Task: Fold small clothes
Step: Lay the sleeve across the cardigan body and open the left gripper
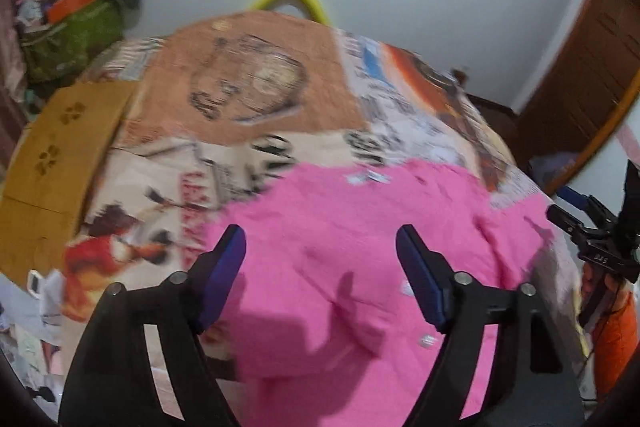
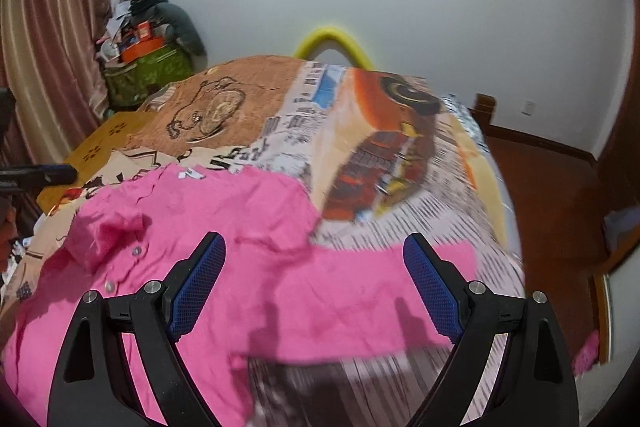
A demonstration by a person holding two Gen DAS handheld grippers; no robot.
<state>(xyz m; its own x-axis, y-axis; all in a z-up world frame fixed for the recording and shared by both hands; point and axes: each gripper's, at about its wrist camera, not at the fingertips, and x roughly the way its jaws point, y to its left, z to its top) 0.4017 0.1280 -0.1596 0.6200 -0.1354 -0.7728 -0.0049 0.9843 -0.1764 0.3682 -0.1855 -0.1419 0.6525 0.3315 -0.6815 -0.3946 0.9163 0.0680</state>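
Left wrist view: my left gripper (image 1: 320,247) hangs wide and empty over the pink button shirt (image 1: 360,267); my right gripper (image 2: 314,255), wide too, holds nothing, sleeve toward three o'clock.

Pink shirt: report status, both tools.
Left tool open, empty. Right tool open, empty. Pink shirt lies rumpled on the bedspread. Nothing blocking.

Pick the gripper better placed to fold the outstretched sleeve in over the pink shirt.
Right. The right gripper hangs open directly over the sleeve spread sideways across the bed cover. The left gripper, also open, hovers over the pink shirt body instead.
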